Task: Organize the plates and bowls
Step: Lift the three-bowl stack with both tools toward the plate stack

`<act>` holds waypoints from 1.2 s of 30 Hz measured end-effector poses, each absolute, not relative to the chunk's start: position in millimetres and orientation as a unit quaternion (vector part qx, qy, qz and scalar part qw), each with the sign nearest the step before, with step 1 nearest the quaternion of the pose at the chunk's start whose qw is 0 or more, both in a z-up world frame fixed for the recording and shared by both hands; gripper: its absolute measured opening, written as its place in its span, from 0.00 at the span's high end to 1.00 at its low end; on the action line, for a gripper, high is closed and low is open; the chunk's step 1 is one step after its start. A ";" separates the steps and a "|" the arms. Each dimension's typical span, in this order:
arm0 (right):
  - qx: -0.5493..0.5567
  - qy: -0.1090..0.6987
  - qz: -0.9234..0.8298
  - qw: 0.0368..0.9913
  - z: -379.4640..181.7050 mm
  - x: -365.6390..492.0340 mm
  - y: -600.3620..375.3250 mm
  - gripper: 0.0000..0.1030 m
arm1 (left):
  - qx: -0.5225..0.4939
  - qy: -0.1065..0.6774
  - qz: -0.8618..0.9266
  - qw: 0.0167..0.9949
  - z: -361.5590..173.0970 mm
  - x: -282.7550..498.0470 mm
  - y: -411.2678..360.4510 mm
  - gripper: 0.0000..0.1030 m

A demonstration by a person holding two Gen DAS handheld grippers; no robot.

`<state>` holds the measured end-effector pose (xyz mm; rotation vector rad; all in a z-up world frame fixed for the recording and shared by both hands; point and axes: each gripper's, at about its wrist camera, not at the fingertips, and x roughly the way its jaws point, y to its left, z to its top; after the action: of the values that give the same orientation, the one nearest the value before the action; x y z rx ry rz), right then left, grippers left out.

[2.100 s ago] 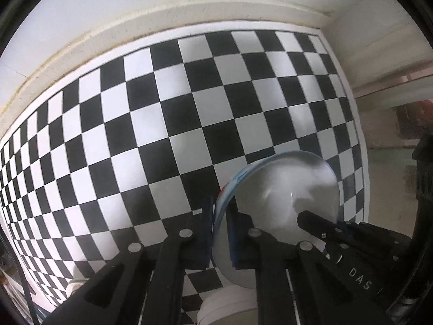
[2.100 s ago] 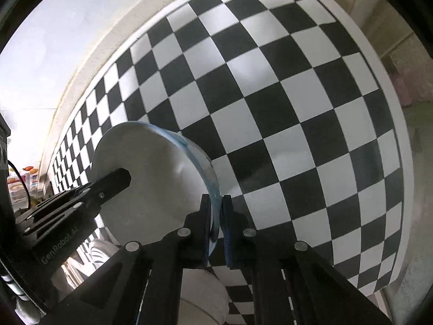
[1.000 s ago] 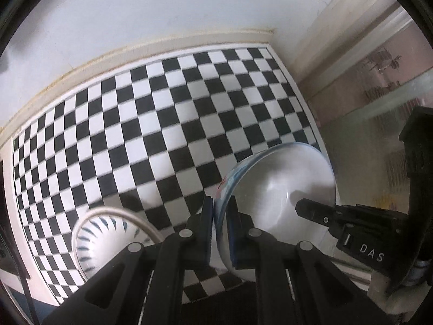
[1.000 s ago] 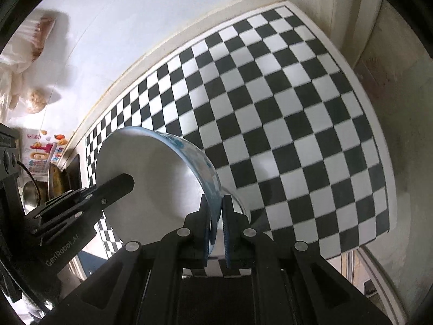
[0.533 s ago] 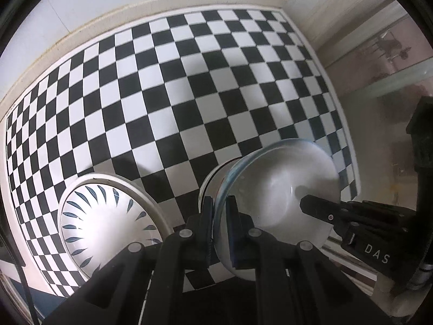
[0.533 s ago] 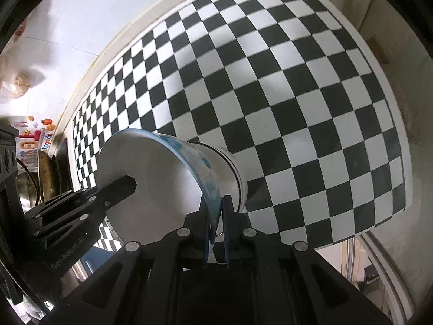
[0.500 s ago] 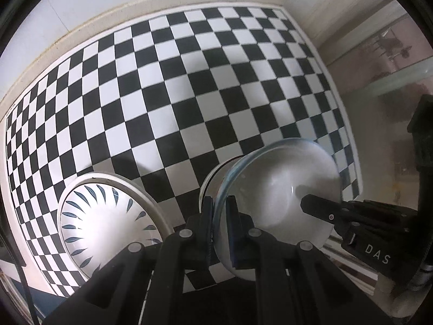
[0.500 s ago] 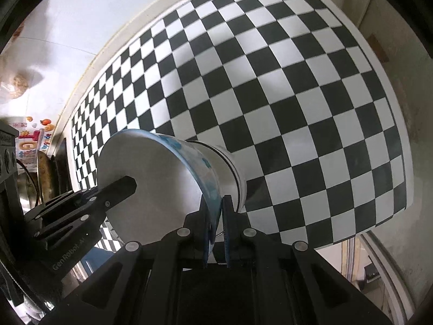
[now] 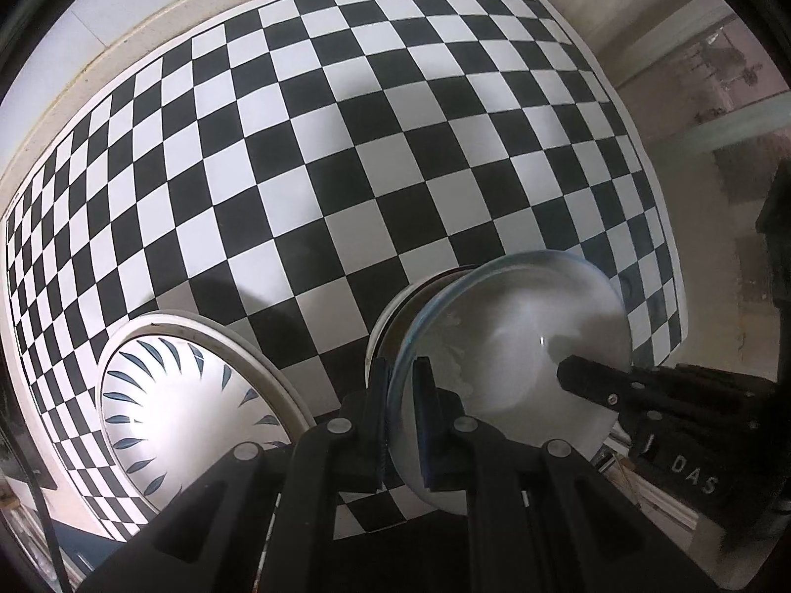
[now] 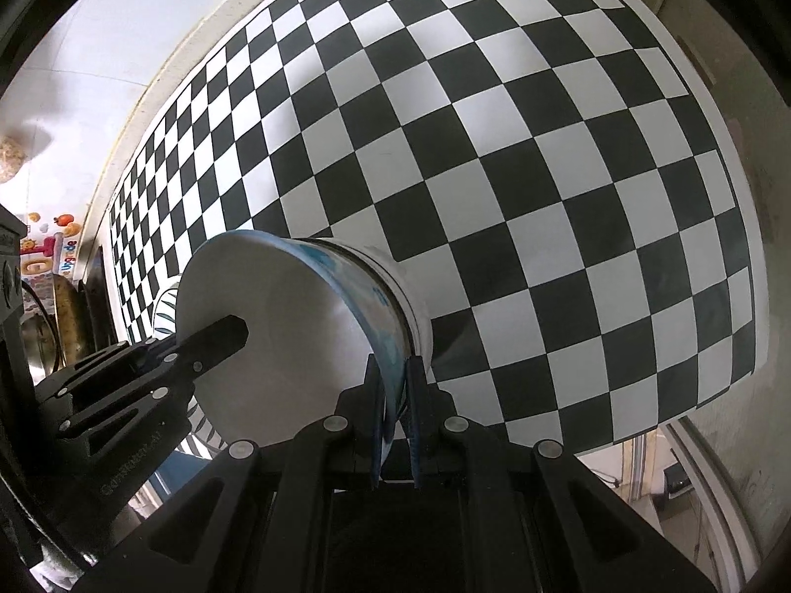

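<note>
Bowl [image 9: 519,346] rim pinched by left gripper [image 9: 403,412] and right gripper [image 10: 394,412] (2 opposite sides)

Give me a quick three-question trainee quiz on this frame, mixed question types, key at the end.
1. True or false: both grippers are clamped on the rim of the same bowl.
2. Multiple choice: what lies on the checkered mat to the left of the bowl in the left wrist view? A) a fork B) a plate with dark petal marks C) a red cup
3. Short answer: what sits directly beneath the held bowl?

Key
1. True: left gripper and right gripper pinch opposite sides of the rim.
2. B, the plate.
3. Another white bowl; contact between the two cannot be told.
</note>
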<state>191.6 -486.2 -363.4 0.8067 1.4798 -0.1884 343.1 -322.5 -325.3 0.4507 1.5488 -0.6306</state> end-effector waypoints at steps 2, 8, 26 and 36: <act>0.356 0.657 -0.081 0.660 -365.2 194.9 -486.1 0.90 | 0.202 0.682 -0.274 0.647 -327.7 343.3 -322.8 0.92; 0.340 0.668 -0.081 0.657 -365.3 203.5 -483.6 0.90 | 0.194 0.689 -0.272 0.643 -329.6 345.8 -322.8 0.92; 0.314 0.688 -0.075 0.649 -368.3 220.7 -476.4 0.88 | 0.196 0.692 -0.256 0.646 -330.9 341.0 -321.2 0.92; 0.316 0.690 -0.067 0.647 -368.7 221.6 -475.0 0.75 | 0.205 0.694 -0.243 0.646 -330.5 340.9 -322.6 0.87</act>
<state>221.6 -475.0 -368.7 0.7188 1.5701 -0.1525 340.9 -322.6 -330.5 0.4674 1.5783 -0.5524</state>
